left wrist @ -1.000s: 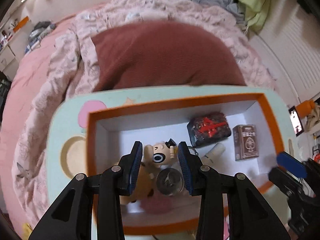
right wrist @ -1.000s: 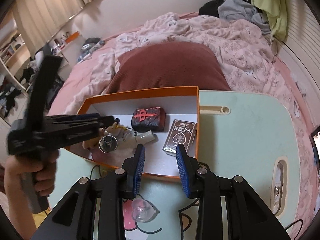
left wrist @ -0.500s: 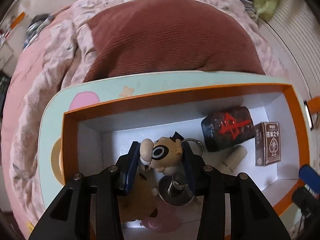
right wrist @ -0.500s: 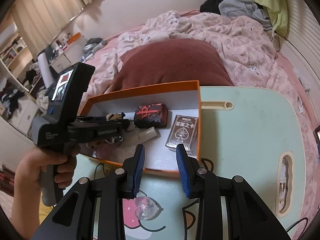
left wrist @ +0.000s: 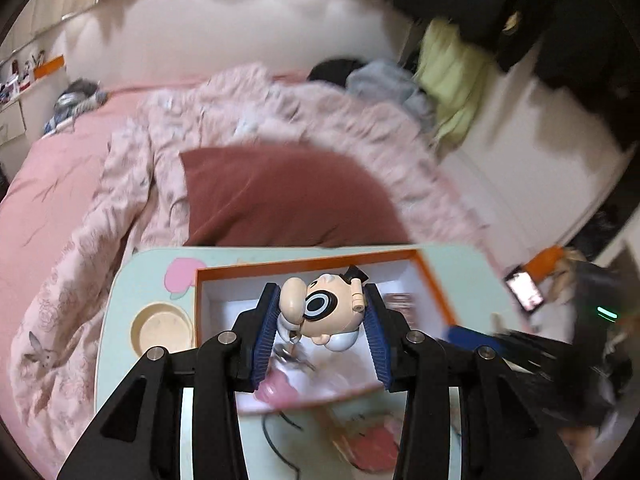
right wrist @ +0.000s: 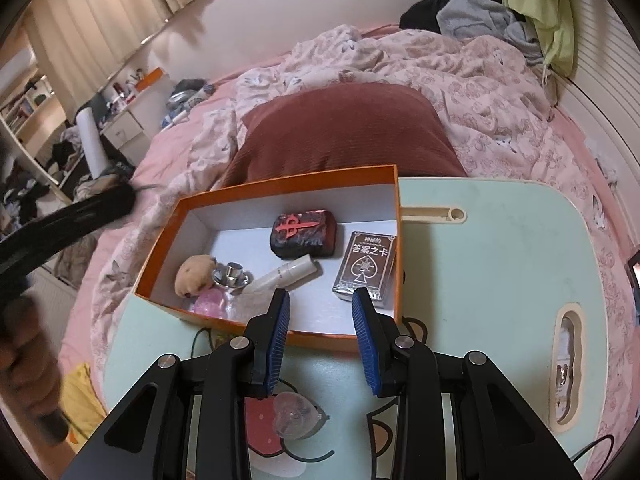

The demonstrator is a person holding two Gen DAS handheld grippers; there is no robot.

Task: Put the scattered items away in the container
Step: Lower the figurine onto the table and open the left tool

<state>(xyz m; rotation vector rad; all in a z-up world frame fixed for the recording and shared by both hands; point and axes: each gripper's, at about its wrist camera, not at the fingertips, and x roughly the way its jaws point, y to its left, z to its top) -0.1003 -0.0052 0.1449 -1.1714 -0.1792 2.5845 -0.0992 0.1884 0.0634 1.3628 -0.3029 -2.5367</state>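
Half the orange box (left wrist: pixel 316 264) blurred

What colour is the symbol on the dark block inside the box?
Red, on the dark block lying in the orange box; clearest in the right wrist view.

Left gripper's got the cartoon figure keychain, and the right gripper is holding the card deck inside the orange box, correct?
Not quite. The left gripper does hold the cartoon figure keychain, but the right gripper is empty; the right wrist view shows the card deck lying free in the orange box.

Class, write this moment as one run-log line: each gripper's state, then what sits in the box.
left gripper: shut on cartoon figure | right gripper: open | orange box: card deck, dark block, white tube
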